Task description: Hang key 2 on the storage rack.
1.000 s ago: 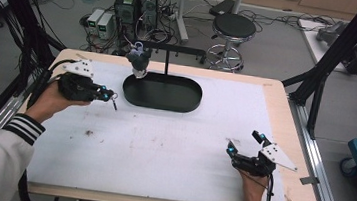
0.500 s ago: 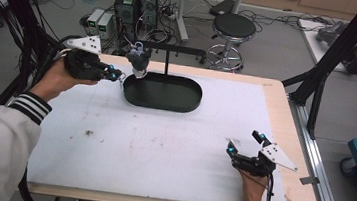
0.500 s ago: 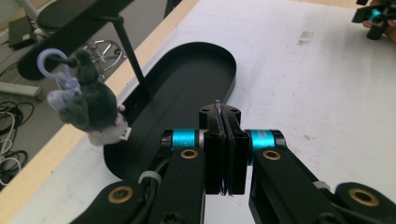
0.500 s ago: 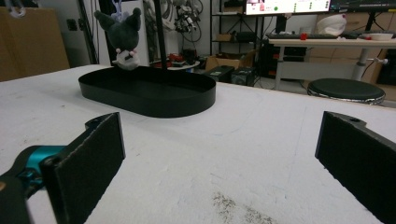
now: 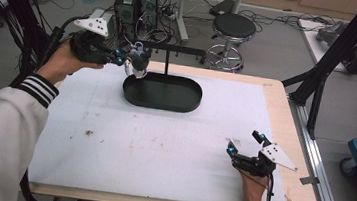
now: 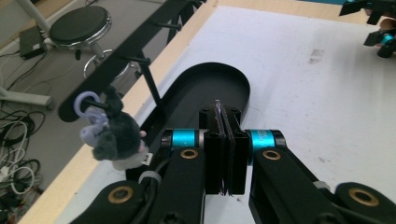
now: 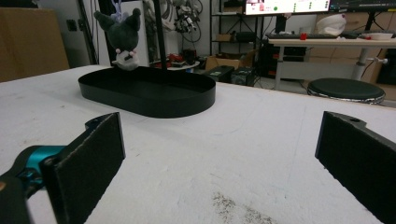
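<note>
Beside the fuzzy grey plush toy [image 5: 139,62], left gripper [image 5: 120,57] fingers pressed together; right gripper [image 5: 245,147] fingers wide.

The small dark grey plush toy [image 6: 116,140] looks soft and fuzzy, with a smooth lilac plastic ring [image 6: 86,100]. The black oval tray [image 7: 154,100] is matt. The white table [image 5: 162,144] cover is dull and scuffed, edged in pale wood. The tool pads [image 7: 95,163] look rough, foam-like.
</note>
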`<state>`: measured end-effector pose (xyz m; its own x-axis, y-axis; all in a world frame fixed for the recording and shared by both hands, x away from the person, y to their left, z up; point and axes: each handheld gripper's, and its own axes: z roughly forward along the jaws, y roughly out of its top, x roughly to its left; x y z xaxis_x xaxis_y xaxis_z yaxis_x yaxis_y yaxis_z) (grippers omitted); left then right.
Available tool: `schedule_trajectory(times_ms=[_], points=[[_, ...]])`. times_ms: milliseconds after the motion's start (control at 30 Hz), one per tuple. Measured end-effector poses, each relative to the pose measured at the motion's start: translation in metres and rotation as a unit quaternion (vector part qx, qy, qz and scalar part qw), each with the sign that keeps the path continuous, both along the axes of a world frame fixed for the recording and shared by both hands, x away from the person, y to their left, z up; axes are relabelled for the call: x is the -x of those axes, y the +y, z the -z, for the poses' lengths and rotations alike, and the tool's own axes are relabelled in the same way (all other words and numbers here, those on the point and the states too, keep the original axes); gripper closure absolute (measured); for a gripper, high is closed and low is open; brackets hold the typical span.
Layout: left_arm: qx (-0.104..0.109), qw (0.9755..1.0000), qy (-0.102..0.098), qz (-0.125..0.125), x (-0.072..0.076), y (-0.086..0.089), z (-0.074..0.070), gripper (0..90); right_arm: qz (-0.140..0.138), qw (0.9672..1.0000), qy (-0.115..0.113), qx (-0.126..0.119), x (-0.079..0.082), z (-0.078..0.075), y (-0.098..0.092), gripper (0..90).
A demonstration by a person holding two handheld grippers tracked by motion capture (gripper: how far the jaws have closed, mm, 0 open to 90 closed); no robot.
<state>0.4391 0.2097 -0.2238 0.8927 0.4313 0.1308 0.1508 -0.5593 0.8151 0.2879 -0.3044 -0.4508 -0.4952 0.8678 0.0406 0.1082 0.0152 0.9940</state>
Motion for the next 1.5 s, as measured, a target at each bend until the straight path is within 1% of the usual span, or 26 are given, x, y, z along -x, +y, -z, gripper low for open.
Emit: schedule_trajectory(times_ms=[67,167,233,267,300,333,367,400,467,500,533,567,600,667,700,767,833,867,900,967,1067,1167,1367,1400,1500], points=[[0.005,1.0,0.001,0.002,-0.003,-0.001,-0.004,88.1,0.001,1.0,-0.002,0.001,0.0,0.0,0.0,0.7],[0.007,1.0,0.0,0.003,-0.008,-0.004,-0.009,88.1,0.0,1.0,-0.005,0.001,-0.001,0.0,0.0,0.7],[0.01,0.9999,-0.001,0.005,-0.012,-0.006,-0.011,88.1,-0.001,1.0,-0.002,-0.001,0.0,0.0,0.0,0.7],[0.013,0.9999,0.0,0.005,-0.014,-0.007,-0.012,88.1,0.0,1.0,-0.005,0.001,-0.001,0.0,0.0,0.7],[0.012,0.9999,0.003,0.001,-0.017,-0.009,-0.012,88.1,-0.001,1.0,-0.001,-0.001,0.0,0.0,0.0,0.7],[0.007,1.0,0.007,-0.001,-0.02,-0.01,-0.013,88.1,0.0,1.0,-0.002,-0.001,0.0,0.0,0.0,0.7],[0.008,0.9999,0.009,-0.003,-0.022,-0.012,-0.015,88.1,0.0,1.0,-0.005,0.001,-0.001,0.0,0.0,0.7],[0.009,0.9999,0.009,0.0,-0.025,-0.014,-0.017,88.1,-0.001,1.0,-0.001,-0.001,0.0,0.0,0.0,0.7],[0.016,0.9998,0.01,0.002,-0.03,-0.019,-0.019,88.1,0.0,1.0,-0.005,0.001,-0.001,0.0,0.0,0.7],[0.012,0.9999,0.009,0.001,-0.032,-0.021,-0.02,88.1,-0.001,1.0,-0.001,-0.001,0.0,0.0,0.0,0.7],[0.01,0.9999,0.01,-0.001,-0.035,-0.024,-0.021,88.1,0.0,1.0,-0.005,0.001,-0.001,0.0,0.0,0.7],[0.009,0.9999,0.013,-0.001,-0.037,-0.026,-0.022,88.1,0.0,1.0,-0.005,0.001,-0.001,0.0,0.0,0.7],[0.009,0.9999,0.012,-0.001,-0.039,-0.029,-0.023,88.1,0.0,1.0,-0.005,0.001,-0.001,0.0,0.0,0.7],[0.011,0.9998,0.015,-0.002,-0.042,-0.033,-0.024,88.1,0.0,1.0,-0.001,-0.001,0.0,0.0,0.0,0.7],[0.007,0.9999,0.016,-0.002,-0.044,-0.034,-0.024,88.1,0.001,1.0,-0.002,-0.002,0.0,0.0,0.0,0.7],[0.002,0.9998,0.017,-0.003,-0.047,-0.037,-0.024,88.2,0.001,1.0,-0.006,0.0,-0.001,0.0,0.0,0.7],[0.0,0.9998,0.017,-0.004,-0.049,-0.04,-0.024,88.1,0.0,1.0,-0.002,-0.002,0.0,0.0,0.0,0.7],[-0.002,0.9998,0.02,-0.006,-0.051,-0.041,-0.024,88.1,0.001,1.0,-0.006,0.001,-0.001,0.0,0.0,0.7],[-0.006,0.9997,0.02,-0.009,-0.053,-0.042,-0.024,88.2,0.0,1.0,-0.002,-0.001,0.0,0.0,0.0,0.7],[-0.015,0.9996,0.02,-0.012,-0.057,-0.045,-0.024,88.1,0.0,1.0,-0.002,-0.001,0.0,0.0,0.0,0.7],[-0.008,0.9996,0.024,-0.012,-0.061,-0.048,-0.023,88.1,0.001,1.0,-0.002,-0.001,0.0,0.0,0.0,0.7],[-0.017,0.9993,0.031,-0.014,-0.065,-0.052,-0.018,88.1,0.0,1.0,-0.002,-0.001,0.0,0.0,0.0,0.7],[-0.016,0.9991,0.037,-0.016,-0.073,-0.058,-0.01,88.1,0.002,1.0,-0.002,-0.002,0.0,0.0,0.001,0.7],[-0.02,0.999,0.037,-0.016,-0.074,-0.059,-0.008,88.1,0.001,1.0,0.0,-0.002,0.0,0.0,0.001,0.7],[-0.022,0.9988,0.041,-0.017,-0.078,-0.062,-0.003,88.1,0.001,1.0,0.0,-0.003,0.0,0.0,0.001,0.7]])
